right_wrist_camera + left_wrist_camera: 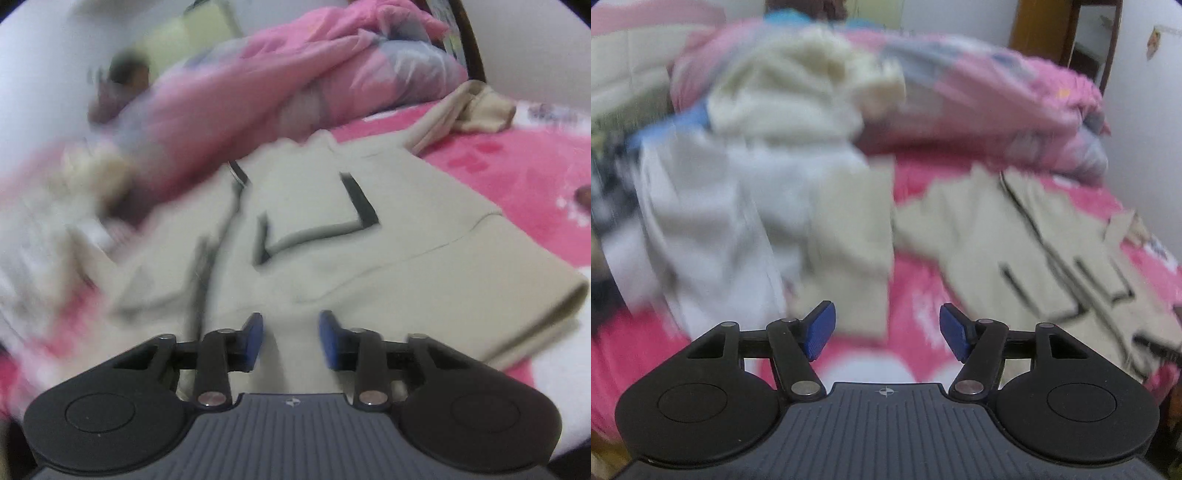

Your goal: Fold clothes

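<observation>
Beige jacket flat on bed; pink quilt behind; both tools open, empty.

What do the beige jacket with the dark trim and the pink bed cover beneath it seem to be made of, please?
The beige jacket looks like a thick, matte woven or fleecy cloth: it lies in soft, stiff-edged folds without shine. The pink bed cover looks like plush fleece, matte and slightly fuzzy, though blur leaves both uncertain.
</observation>
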Motion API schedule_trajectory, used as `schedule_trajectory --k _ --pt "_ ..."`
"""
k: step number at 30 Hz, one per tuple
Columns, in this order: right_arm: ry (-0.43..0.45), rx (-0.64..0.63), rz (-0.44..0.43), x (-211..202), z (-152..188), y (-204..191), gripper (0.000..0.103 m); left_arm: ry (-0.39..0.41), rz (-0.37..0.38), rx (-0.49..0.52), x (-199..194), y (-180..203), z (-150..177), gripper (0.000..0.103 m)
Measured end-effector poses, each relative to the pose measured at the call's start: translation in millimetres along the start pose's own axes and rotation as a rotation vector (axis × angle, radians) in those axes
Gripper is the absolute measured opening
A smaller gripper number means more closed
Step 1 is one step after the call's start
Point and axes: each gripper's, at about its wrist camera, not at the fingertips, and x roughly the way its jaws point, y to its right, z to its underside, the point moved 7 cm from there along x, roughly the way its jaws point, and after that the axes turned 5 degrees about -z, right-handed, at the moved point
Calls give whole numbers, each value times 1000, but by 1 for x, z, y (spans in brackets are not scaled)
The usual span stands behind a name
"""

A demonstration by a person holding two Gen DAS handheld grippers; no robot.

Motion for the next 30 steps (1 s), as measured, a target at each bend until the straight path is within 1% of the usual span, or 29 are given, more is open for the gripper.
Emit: schedule_trajectory --k 1,3,4,6,8,10,11,13,17,18,19,21,23,26,28,30 --pt "4 -49 28 -3 1 -7 30 0 3 13 4 8 14 63" --pt "7 -107 70 -11 -6 -22 32 25 14 61 7 28 32 63" --pt "36 -136 55 -17 -12 -32 31 31 20 88 10 38 37 63" --pt "85 -201 9 -25 -21 -55 31 45 33 143 16 59 46 63" --pt "113 -280 -64 -25 -24 -84 31 58 45 199 22 79 56 63" --pt "104 -322 -143 -17 -21 -112 31 71 51 247 29 97 64 62" --pt "93 -339 -178 -11 -19 -125 31 75 47 251 31 100 67 62" --pt "69 -392 -246 1 -9 -155 31 62 68 231 35 101 69 62" --pt "-126 -519 -292 41 30 -186 30 43 95 203 34 93 80 63" --pt "-192 -573 -249 51 45 -183 30 39 103 191 33 89 82 63" --pt "-164 -604 -252 45 49 -181 30 39 109 177 32 84 84 63" --pt "-228 -597 -218 33 44 -176 30 50 103 164 27 75 86 62" --pt "-225 -618 -206 30 35 -184 30 64 84 159 25 67 85 62" --pt "-220 -650 -188 25 21 -197 31 74 91 127 26 63 77 62" --pt "-160 -606 -229 36 16 -205 31 69 108 106 31 65 69 62" --pt "-118 -569 -270 57 14 -213 30 75 102 104 36 69 63 62"
